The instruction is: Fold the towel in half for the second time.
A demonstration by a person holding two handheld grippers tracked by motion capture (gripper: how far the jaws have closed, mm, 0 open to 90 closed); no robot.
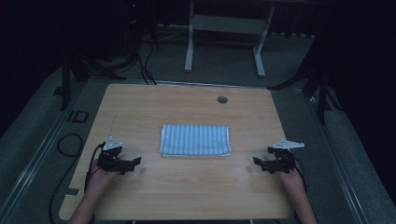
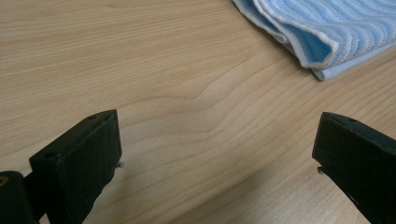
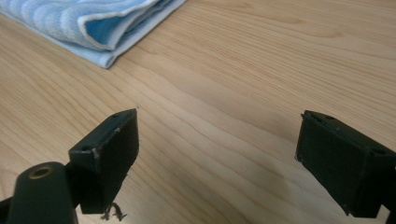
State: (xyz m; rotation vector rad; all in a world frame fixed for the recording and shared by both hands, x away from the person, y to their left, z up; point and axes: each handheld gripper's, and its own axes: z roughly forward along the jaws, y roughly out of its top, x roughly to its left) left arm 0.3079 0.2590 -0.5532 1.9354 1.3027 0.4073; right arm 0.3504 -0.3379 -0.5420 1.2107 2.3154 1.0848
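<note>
Folded blue-and-white striped towel (image 1: 195,140) lies flat at the middle of the wooden desk (image 1: 187,191), long side running left-right, edges squared up. In the left claw view the towel (image 2: 327,28) sits at the far right corner of the picture: stacked folded layers, white piping on the edge, ribbed weave. In the right claw view the towel (image 3: 88,23) sits at the far left, same layered corner.

Left claw (image 1: 128,164) is low over the desk at the near left, a hand (image 1: 100,175) holding it, jaws pointing right toward the towel's near left corner. Well apart from the towel, not touching it. In its own view the left claw (image 2: 217,154) has jaws spread wide, bare wood between them, nothing gripped.

Right claw (image 1: 262,163) is at the near right, a hand (image 1: 290,179) behind it, jaws pointing left toward the towel's near right corner. Also apart from the towel. In its own view the right claw (image 3: 217,151) is wide open, just desk grain between the jaws, nothing held. Some frayed thread hangs off the left jaw's base.

Round cable hole (image 1: 222,99) at the far side of the desk. Room around is dark; a white frame (image 1: 224,42) stands on the floor beyond the desk.
</note>
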